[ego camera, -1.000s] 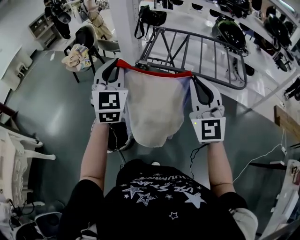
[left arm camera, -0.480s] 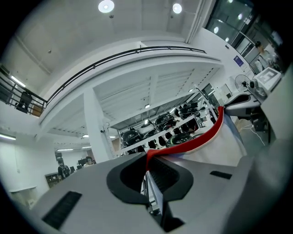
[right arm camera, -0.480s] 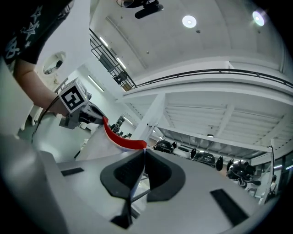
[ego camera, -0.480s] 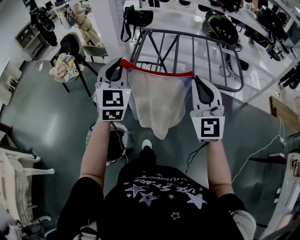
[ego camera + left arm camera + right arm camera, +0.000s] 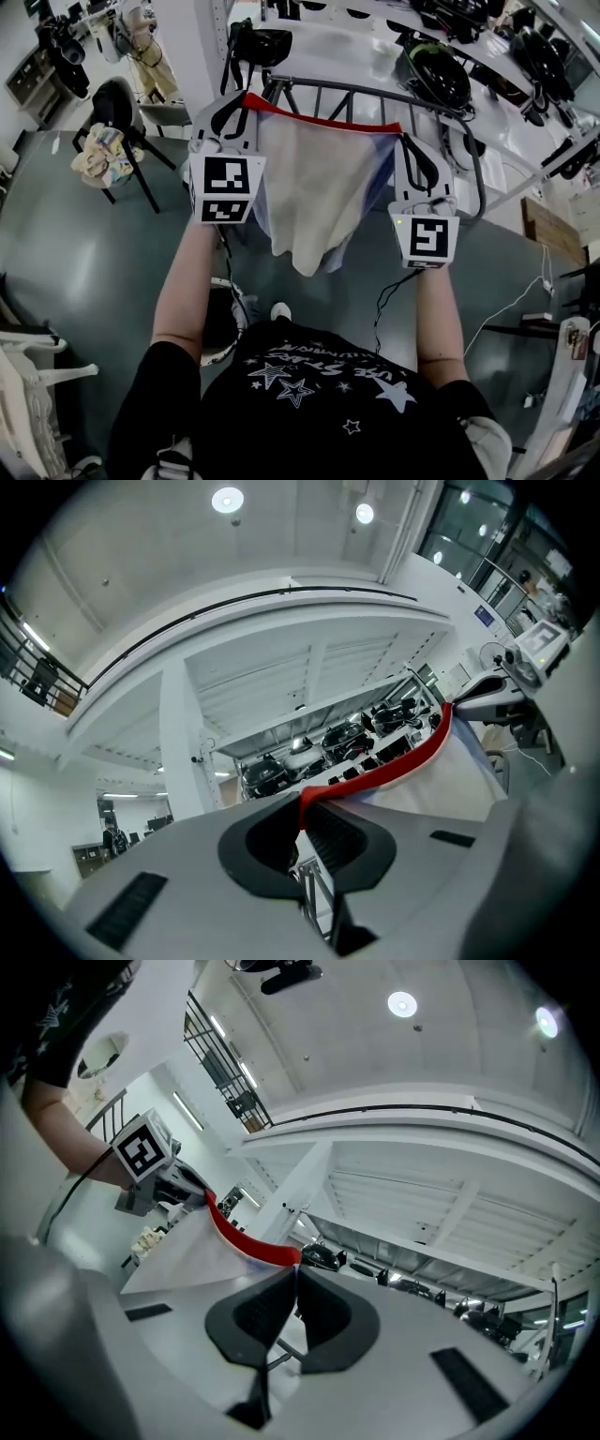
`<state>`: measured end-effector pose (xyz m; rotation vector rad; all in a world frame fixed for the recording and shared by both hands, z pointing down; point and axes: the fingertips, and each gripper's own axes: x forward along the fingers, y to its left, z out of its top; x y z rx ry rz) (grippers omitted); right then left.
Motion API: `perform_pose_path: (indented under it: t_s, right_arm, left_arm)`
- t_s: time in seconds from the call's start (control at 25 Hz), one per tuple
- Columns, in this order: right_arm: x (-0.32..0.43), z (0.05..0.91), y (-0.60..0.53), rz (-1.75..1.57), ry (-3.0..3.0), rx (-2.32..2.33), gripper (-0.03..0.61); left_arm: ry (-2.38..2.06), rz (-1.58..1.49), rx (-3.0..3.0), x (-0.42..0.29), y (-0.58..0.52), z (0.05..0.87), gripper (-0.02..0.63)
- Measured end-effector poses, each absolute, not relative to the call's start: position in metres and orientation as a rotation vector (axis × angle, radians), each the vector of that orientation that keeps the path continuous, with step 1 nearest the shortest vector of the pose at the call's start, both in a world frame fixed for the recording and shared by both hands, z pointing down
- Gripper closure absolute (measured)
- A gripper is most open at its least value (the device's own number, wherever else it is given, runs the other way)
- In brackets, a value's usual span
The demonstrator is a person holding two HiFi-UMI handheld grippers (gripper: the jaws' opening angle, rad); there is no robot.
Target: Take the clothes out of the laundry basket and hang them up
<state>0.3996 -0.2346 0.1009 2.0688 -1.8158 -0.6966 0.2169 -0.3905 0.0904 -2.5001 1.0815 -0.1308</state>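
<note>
Two hand-held grippers (image 5: 234,105) (image 5: 409,145), clamped on garment (image 5: 314,197)

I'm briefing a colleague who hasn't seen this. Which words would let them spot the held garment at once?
Find the grey drying rack at the head view's top. Before it hangs a pale cloth, stretched between the left hand-held gripper and right hand-held gripper. Its red top band sets it apart from the crumpled bundle on the chair.
</note>
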Motion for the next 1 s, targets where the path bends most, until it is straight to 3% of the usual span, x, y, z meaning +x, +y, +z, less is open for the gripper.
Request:
perform_pose_path:
  t_s: [0.52,1.0]
  right_arm:
    - [0.445,0.076,-0.349,-0.724,-1.735,2.144,0.561]
    - [0.533,0.076,-0.463,-0.715,-1.735,2.126,0.561]
  left_arm:
    - [1.025,-0.152,-2.51,0.261,-0.504,0.064,0.58]
    - [1.046,-0.284,-2.444,0.344,-0.614,0.065,0.58]
